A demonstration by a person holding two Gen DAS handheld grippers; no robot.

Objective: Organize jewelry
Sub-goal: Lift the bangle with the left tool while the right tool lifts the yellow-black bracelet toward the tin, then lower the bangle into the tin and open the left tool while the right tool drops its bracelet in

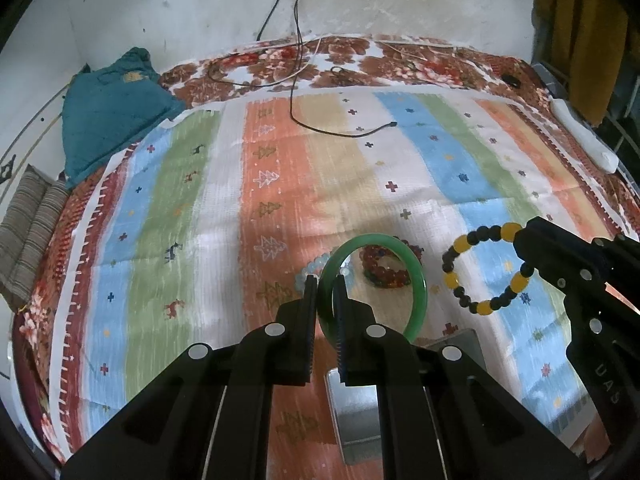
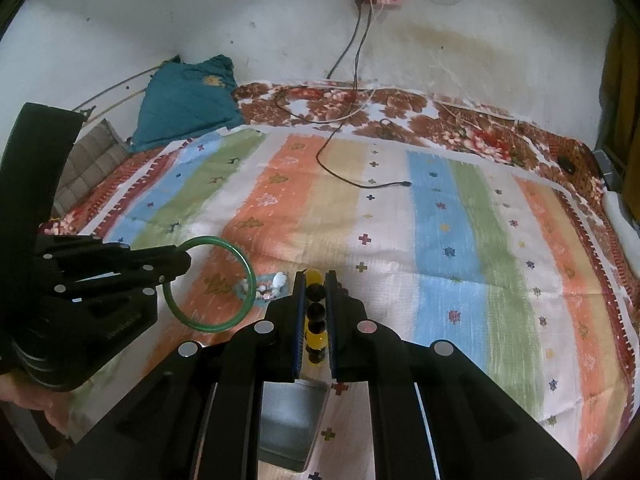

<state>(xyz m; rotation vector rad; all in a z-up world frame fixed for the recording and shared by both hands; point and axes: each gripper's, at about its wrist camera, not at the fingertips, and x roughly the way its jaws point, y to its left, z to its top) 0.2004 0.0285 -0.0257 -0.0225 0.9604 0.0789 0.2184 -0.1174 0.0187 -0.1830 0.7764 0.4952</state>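
Note:
My left gripper (image 1: 325, 280) is shut on a green bangle (image 1: 416, 280) and holds it upright above the striped cloth; it also shows in the right wrist view (image 2: 212, 242). My right gripper (image 2: 315, 276) is shut on a yellow and black bead bracelet (image 2: 316, 312), which hangs in the air in the left wrist view (image 1: 486, 268). A red bead bracelet (image 1: 386, 266) and a pale blue and white bead bracelet (image 1: 310, 270) lie on the cloth below; the pale one shows in the right wrist view (image 2: 272, 286). A grey metal tray (image 1: 356, 416) lies under both grippers (image 2: 292, 424).
A striped cloth (image 1: 280, 208) covers a floral bedspread (image 1: 400, 60). A black cable (image 1: 340, 130) lies across the far part. A teal cushion (image 1: 108, 112) sits at the far left, a white object (image 1: 584, 136) at the right edge.

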